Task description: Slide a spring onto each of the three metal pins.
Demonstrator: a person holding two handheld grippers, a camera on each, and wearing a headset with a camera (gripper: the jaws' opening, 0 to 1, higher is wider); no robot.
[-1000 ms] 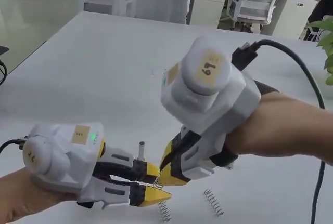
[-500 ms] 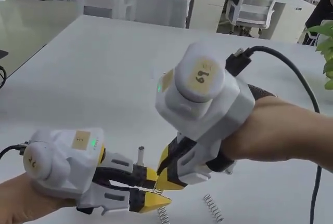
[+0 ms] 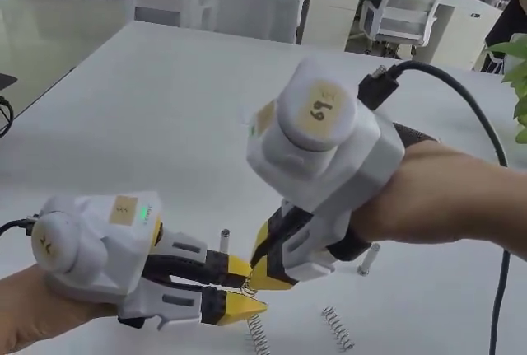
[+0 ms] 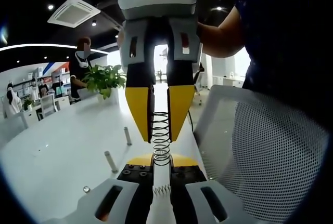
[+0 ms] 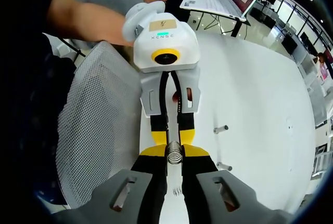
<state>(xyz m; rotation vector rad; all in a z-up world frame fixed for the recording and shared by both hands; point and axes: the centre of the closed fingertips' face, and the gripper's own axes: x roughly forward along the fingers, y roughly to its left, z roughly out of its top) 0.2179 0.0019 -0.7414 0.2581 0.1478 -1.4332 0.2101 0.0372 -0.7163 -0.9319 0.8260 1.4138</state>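
Observation:
My two grippers meet nose to nose low over the white table (image 3: pixel 165 124). One spring (image 4: pixel 161 151) runs between them. The right gripper (image 4: pixel 161 136) pinches its upper coils between yellow fingertips, and the left gripper (image 4: pixel 161 163) is shut on its lower end. From the head view, the left gripper (image 3: pixel 241 291) lies at the lower left and the right gripper (image 3: pixel 259 276) reaches down from the centre. A metal pin (image 3: pixel 224 240) stands just behind the tips, and a second pin (image 3: pixel 368 259) stands to the right. Two loose springs (image 3: pixel 258 334) (image 3: pixel 336 327) lie in front.
A mesh chair back (image 5: pixel 99 125) sits close beside the table edge under the grippers. A black cable (image 3: pixel 461 100) trails from the right gripper. Office chairs (image 3: pixel 408 1) and desks stand beyond the far edge, with a plant (image 3: pixel 517 67) at the right.
The grippers stay tip to tip on the spring, barely moved. The head camera has shifted a little, and the pin to the right now shows past the right gripper.

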